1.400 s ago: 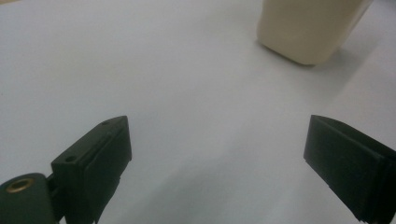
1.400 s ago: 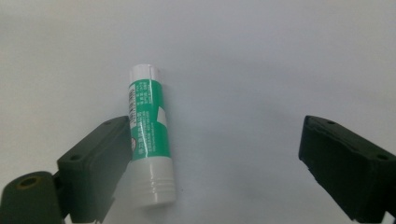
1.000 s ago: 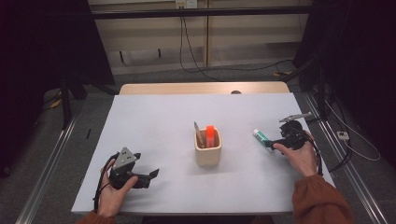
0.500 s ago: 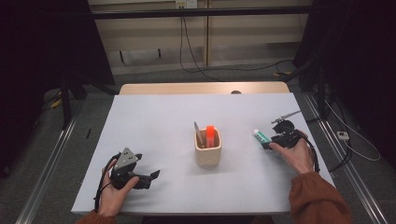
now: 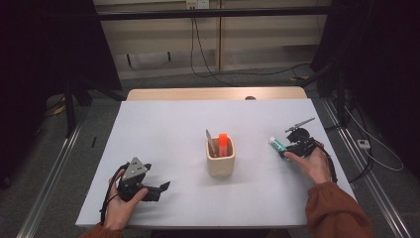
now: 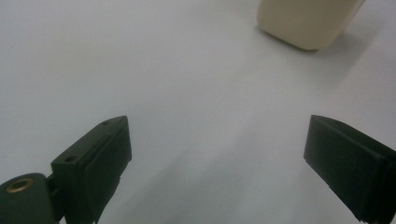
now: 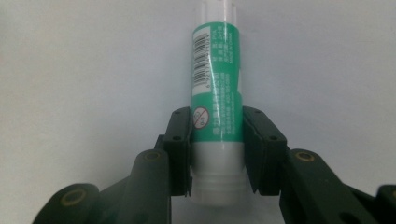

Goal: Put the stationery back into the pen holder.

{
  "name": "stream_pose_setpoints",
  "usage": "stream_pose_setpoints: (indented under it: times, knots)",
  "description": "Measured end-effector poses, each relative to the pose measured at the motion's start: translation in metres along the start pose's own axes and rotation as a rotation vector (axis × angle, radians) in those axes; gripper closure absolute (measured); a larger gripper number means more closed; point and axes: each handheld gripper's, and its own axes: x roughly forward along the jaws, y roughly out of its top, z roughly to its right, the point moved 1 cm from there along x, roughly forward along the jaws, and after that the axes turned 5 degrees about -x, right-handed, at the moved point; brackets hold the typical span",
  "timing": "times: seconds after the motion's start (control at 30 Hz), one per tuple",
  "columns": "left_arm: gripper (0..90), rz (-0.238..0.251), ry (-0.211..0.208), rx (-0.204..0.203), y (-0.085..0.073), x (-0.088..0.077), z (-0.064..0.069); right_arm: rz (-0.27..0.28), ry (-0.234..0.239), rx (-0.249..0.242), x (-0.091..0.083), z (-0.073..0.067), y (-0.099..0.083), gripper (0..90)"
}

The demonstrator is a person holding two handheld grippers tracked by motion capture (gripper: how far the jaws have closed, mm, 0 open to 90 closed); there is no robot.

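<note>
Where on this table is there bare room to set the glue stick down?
Bare tabletop lies between the left gripper and the beige cup, and across the far half. The right edge is crowded: the right gripper grips the glue stick.

White table [image 5: 163, 129]: beige cup [image 5: 220, 159] at centre; green glue stick [image 5: 277, 145] lying right.

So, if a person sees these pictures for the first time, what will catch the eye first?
Probably the green glue stick, clamped between the jaws of the right gripper at the table's right side. Next, the beige holder at mid-table with an orange item standing in it. The left gripper rests open near the front-left corner.
</note>
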Motion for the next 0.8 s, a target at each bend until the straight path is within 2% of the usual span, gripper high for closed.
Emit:
stream_pose_setpoints:
  times: [0.13, 0.53, 0.7, 0.8]
  knots:
    - [7.6, -0.002, 0.004, -0.001, 0.0, 0.0, -0.001, 0.001, -0.011, -0.019, 0.0, -0.002, 0.0, 66.0]
    - [7.6, -0.005, 0.007, -0.001, 0.0, 0.0, -0.001, 0.024, -0.014, -0.018, -0.005, -0.002, -0.001, 66.3]
    - [7.6, -0.005, 0.006, -0.001, 0.0, 0.0, 0.0, 0.042, 0.012, -0.022, -0.01, -0.004, -0.002, 66.3]
    - [7.7, -0.009, 0.01, 0.011, 0.0, 0.001, -0.001, 0.066, 0.044, -0.018, -0.013, -0.008, 0.0, 66.3]
